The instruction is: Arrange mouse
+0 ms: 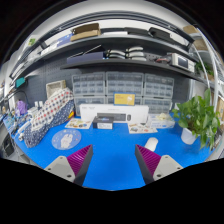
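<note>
Two purple-padded fingers (76,160) of the tongs (112,163) show at the bottom centre of the frame, set wide apart with only bare blue counter (112,150) between them. Nothing is held.

Mouse: a small white object (151,144) lies on the blue surface just ahead of the right finger, toward the lower right of the frame; it looks like the mouse, though its shape is too small to confirm. It sits clear of both fingers and is not between them.

Middle of the frame, at the back of the counter: a white box-shaped device (105,120), with a wall of small pale drawer bins (108,87) behind it. A yellow label (124,99) is fixed on the bins; its writing cannot be read. No brand name or other text is legible anywhere.

Left of the frame: a checkered blue-and-white cloth (47,110) lies heaped on the counter, and a round clear dish (66,138) rests near it, ahead of the left finger.

Right of the frame: a leafy green plant (197,115) in a pale blue pot (186,134) stands well apart from the white object. A flat pale tray or paper (143,128) lies between the device and the plant.

Upper part of the frame: dark shelves (120,50) run across, loaded with boxes and assorted items too small to identify.
</note>
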The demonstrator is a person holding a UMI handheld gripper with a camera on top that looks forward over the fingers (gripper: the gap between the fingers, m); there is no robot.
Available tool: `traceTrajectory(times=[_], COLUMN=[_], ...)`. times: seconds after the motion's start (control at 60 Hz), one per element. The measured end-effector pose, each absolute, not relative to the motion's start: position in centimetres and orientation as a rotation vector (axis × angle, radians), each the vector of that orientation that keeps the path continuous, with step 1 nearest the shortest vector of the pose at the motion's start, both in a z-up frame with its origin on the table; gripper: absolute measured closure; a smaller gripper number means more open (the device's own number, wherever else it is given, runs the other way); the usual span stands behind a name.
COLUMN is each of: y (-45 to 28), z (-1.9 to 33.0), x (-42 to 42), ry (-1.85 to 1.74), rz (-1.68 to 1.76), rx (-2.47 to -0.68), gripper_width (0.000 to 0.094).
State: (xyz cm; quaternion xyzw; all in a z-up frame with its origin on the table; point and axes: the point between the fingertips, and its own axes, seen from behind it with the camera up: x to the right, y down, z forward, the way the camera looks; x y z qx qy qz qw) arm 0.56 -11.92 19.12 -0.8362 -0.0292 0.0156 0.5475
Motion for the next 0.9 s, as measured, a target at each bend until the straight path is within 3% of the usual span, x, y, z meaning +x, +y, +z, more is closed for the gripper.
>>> traceTrajectory(times=[0.35, 0.9], y=[-14.3, 1.2], z=[6.5, 0.9], x=[8.4, 19.8], ry=[-0.004, 0.031], rz=[-0.022, -0.059], rx=[-2.192, -2.307], gripper_width=[0.006, 0.007])
